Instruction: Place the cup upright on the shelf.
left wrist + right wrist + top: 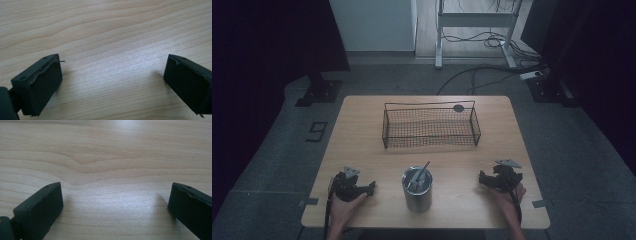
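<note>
On the desk (362, 150), the metal can (417, 190) stands between the left claw (371, 188) and the right claw (482, 179), blocking the straight line from one to the other. A utensil (421, 176) leans out of the can toward 1 o'clock, so a pass just above its rim meets that too. At 12 o'clock from the can, the wire basket (430, 125) closes off the desk's far middle with its walls; its top is open. A bare strip of wood runs between can and basket. In both gripper views, bare wood lies between the parted jaws.
</note>
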Demonstrator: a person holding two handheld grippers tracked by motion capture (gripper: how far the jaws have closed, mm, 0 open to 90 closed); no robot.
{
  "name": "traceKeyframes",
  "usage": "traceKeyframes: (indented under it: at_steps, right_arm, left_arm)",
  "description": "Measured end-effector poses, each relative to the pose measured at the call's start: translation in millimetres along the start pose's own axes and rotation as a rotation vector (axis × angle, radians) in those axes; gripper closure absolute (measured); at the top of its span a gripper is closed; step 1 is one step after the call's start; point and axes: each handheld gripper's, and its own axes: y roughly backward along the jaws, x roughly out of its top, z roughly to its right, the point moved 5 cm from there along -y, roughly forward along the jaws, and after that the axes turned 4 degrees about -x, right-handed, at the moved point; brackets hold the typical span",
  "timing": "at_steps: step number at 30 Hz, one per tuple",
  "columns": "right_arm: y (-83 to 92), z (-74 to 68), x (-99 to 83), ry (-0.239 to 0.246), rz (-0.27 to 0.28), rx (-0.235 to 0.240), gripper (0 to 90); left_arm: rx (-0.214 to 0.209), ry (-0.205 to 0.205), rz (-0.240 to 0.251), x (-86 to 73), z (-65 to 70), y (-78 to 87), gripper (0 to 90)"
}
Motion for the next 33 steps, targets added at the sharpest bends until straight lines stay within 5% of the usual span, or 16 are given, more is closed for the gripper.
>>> traceKeyframes:
  at_steps: [29,33]
  right_arm:
    - [-0.4,0.4,0.4,0.007,0.001,0.005,0.0]
    - [-0.1,0.8,0.4,0.0,0.004,-0.001,0.9]
  left_arm:
    - [0.006,0.007,-0.004,2.0,-0.2,-2.1,0.7]
    - [0.002,0.019,0.041,1.9,1.3,4.1,9.7]
